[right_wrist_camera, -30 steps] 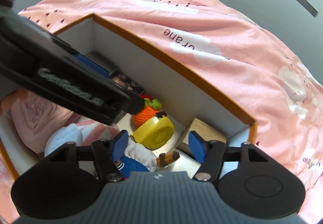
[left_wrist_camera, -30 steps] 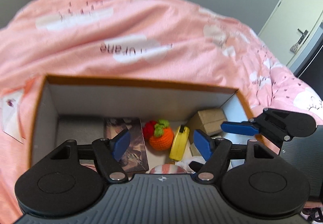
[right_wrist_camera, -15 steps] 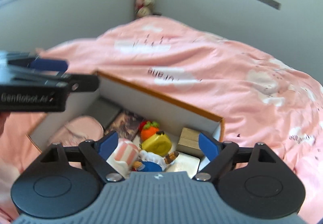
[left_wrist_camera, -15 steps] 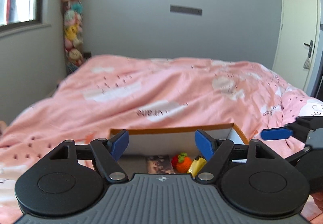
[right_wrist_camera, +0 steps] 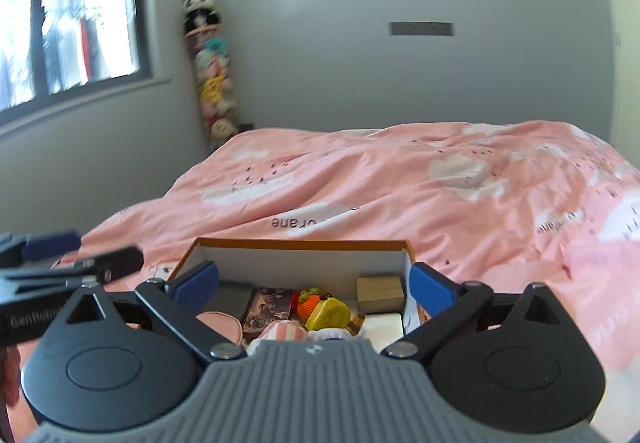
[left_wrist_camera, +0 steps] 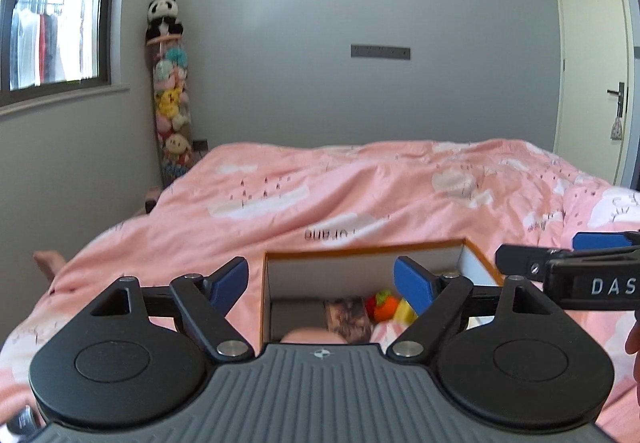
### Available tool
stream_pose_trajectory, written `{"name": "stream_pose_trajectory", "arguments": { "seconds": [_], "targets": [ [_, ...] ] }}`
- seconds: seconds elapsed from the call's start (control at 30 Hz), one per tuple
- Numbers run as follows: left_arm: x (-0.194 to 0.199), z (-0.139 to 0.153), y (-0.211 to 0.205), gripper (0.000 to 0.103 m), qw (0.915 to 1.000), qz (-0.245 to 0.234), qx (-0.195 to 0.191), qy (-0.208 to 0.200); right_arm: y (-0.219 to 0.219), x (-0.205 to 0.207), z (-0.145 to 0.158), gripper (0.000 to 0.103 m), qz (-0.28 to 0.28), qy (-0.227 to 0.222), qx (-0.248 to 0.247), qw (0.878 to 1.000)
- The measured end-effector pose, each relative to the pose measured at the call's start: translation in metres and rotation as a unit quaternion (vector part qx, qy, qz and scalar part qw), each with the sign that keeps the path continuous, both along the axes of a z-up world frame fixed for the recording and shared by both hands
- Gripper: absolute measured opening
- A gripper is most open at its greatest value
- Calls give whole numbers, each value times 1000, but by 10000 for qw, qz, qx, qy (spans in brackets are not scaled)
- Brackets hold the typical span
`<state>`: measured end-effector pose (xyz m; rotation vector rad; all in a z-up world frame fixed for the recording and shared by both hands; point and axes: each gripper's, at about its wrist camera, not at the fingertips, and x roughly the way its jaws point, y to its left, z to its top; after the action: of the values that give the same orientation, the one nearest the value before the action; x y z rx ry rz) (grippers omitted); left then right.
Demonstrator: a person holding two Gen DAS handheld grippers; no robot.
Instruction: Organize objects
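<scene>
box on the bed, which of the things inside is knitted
The orange crocheted fruit with green leaves, lying beside the glossy yellow plastic tape measure; the plain brown cardboard block is smooth too.

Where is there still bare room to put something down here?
The pink patterned duvet lies bare beyond the orange-rimmed cardboard box and to its right. Inside, it is crowded: a yellow tape measure, orange crocheted fruit and small brown carton fill the floor.

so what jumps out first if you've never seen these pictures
The pink cloud-print duvet fills the middle of both views, and on its near edge sits an orange-rimmed white cardboard box packed with small things, among them a crocheted orange fruit and a yellow tape measure. In the far left corner, a tall clear tube of plush toys stands topped by a panda.
</scene>
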<state>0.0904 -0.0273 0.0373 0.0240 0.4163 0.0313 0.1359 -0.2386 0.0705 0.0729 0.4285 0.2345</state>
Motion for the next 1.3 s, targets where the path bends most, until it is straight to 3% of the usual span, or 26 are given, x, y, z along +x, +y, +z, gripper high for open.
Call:
{"name": "stream_pose_trajectory", "arguments": {
  "seconds": [0.13,0.33,0.5,0.8,1.3],
  "targets": [
    [-6,-15,0,97,9996,112,49,243,3,-11,-16,102,-154,134,-72,9998],
    [-13,-39,8,97,9963,125,-265,813,16,-18,-34,102,-97,280,-451,9985],
    [-15,-52,12,97,9934,185,-393,1058,23,-25,-44,102,6,313,-671,9973],
    [-8,-65,17,97,9875,383,-574,1418,15,-24,-55,102,-109,554,-538,9970],
    [-7,-67,13,97,9878,374,-464,1435,10,-21,-65,102,-107,790,-455,9958]
  ]
}}
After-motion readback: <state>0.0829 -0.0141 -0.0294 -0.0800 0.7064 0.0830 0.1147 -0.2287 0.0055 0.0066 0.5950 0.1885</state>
